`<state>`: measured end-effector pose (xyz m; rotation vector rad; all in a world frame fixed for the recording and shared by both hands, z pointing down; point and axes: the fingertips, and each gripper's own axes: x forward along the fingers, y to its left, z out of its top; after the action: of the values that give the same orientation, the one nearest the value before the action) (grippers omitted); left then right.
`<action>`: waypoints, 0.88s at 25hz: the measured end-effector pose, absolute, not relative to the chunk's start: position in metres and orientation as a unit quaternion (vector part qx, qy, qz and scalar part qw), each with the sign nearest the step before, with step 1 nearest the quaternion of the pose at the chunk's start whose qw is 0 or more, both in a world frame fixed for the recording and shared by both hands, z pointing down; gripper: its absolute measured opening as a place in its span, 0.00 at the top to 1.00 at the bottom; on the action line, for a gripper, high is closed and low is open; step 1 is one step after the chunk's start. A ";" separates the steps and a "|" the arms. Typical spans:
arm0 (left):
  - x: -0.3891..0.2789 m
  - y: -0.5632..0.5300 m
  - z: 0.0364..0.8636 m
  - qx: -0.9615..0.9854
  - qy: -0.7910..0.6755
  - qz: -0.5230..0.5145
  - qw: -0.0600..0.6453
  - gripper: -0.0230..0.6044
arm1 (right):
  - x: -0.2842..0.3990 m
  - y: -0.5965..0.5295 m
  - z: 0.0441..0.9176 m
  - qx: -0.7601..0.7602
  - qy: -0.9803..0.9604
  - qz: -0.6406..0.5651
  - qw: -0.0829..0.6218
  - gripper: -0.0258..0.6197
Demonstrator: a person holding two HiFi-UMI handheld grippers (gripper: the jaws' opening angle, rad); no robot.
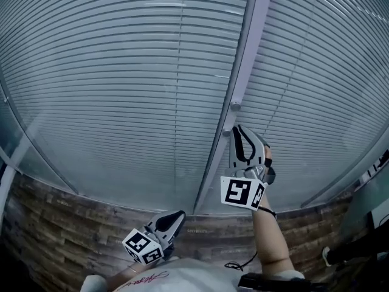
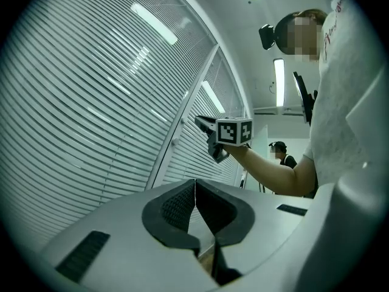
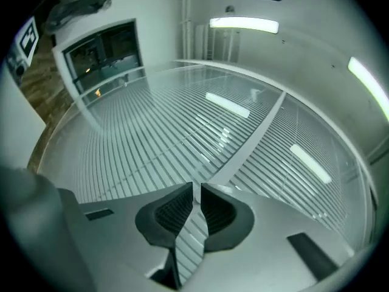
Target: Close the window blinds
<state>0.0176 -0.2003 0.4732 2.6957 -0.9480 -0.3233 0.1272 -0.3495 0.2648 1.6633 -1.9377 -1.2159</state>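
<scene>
Grey horizontal window blinds [image 1: 121, 90] fill two glazed panels split by a slanted metal frame post [image 1: 243, 59]. Two small round knobs sit on the post, one higher [image 1: 236, 106] and one lower [image 1: 227, 132]. My right gripper [image 1: 238, 128] is raised to the post, its tips just right of the lower knob. In the right gripper view its jaws [image 3: 196, 188] are all but closed, with only a thin slit and nothing between them. My left gripper [image 1: 176, 215] hangs low near my body, shut and empty [image 2: 195, 184], pointing towards the blinds.
A brick-patterned wall strip [image 1: 73, 212] runs below the window. Another frame bar [image 1: 340, 181] slants at the right, with dark furniture [image 1: 364, 242] beneath it. A second person [image 2: 281, 152] stands in the background of the left gripper view.
</scene>
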 end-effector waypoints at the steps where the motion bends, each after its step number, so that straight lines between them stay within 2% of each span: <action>1: 0.018 -0.201 0.472 0.928 -0.328 -0.111 0.133 0.93 | 0.125 -0.341 0.268 0.583 -0.689 -0.409 0.138 0.88; 5: 0.020 -0.200 0.470 0.932 -0.323 -0.112 0.123 0.93 | 0.115 -0.311 0.289 0.575 -0.720 -0.377 0.097 0.90; 12: 0.024 -0.201 0.469 0.932 -0.323 -0.108 0.121 0.93 | 0.111 -0.293 0.362 0.552 -0.775 -0.285 0.114 0.92; 22: 0.035 -0.199 0.467 0.940 -0.306 -0.104 0.108 0.93 | 0.095 -0.247 0.436 0.504 -0.847 -0.146 0.088 0.92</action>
<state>0.0350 -0.1989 0.4673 2.7670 -0.9005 -0.3058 0.0953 -0.2473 0.4358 1.4991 -2.5204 -0.4347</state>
